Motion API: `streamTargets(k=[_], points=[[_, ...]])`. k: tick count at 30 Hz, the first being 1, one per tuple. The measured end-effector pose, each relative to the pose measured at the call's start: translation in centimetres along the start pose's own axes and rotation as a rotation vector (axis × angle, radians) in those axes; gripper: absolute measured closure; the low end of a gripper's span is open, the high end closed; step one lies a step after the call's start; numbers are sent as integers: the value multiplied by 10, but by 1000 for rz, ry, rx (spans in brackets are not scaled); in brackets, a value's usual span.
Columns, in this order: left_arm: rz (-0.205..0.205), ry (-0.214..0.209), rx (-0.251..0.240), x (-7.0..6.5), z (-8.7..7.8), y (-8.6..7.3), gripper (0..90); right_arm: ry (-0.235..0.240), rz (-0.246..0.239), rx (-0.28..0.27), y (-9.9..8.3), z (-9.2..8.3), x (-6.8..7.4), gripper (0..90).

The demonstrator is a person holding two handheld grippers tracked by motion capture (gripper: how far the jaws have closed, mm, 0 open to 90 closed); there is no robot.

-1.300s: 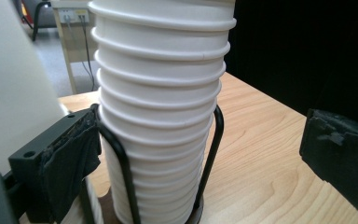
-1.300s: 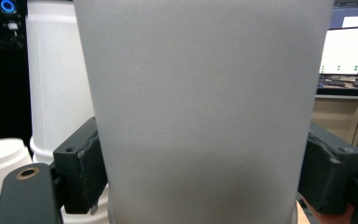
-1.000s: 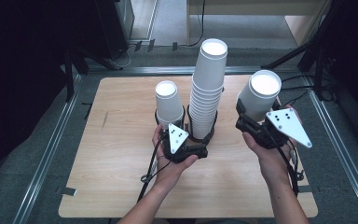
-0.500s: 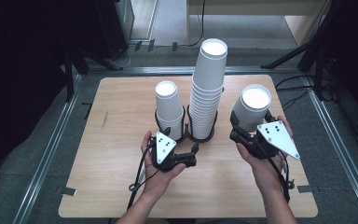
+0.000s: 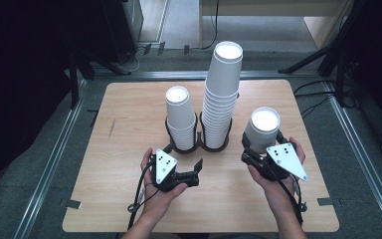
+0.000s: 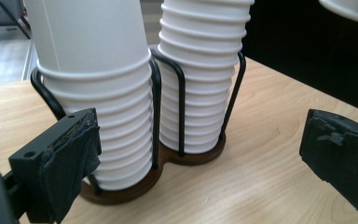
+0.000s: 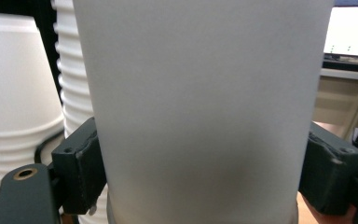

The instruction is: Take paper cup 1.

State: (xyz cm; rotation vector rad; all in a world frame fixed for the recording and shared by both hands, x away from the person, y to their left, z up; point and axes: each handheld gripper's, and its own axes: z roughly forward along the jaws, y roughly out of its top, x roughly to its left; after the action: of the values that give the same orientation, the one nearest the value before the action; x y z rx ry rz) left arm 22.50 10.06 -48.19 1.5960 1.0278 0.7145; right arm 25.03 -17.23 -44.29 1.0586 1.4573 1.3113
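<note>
A black wire holder [image 5: 199, 147] stands mid-table with two stacks of upturned white paper cups: a short stack [image 5: 180, 115] on its left and a tall stack [image 5: 222, 92] on its right. My right gripper [image 5: 256, 151] is shut on a single upturned white cup [image 5: 264, 125] just right of the holder, low over the table; in the right gripper view the cup [image 7: 200, 93] fills the space between the pads. My left gripper [image 5: 196, 172] is open in front of the holder, nothing between its jaws. From the left gripper view I face the short stack [image 6: 102, 107] and tall stack [image 6: 200, 84].
The wooden table [image 5: 129, 124] has bare room left of the holder and along the near edge. Metal rails [image 5: 54, 159] border it on both sides. Cables [image 5: 139, 199] trail from both grippers toward the near edge.
My right hand has come down and slightly left with the cup, close beside the holder. My left hand has drawn back from the holder toward the near edge.
</note>
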Motion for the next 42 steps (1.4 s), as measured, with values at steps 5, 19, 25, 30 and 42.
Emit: streamTargets(k=[5,19,25,30,42], points=[[-1,-1,5,3,-6,-5,0,-1,13,8,-17,-4,3,156],[-16,9,58,15,-28,-25,0,18,-99,50,-45,-9,18,155],[-27,9,57,26,-33,-28,0,10,-180,50,-53,-11,23,155],[-42,-5,57,31,-34,-27,0,5,-259,59,-62,-11,34,154],[-43,-68,68,27,-34,-25,0,14,-462,66,-74,-10,56,154]])
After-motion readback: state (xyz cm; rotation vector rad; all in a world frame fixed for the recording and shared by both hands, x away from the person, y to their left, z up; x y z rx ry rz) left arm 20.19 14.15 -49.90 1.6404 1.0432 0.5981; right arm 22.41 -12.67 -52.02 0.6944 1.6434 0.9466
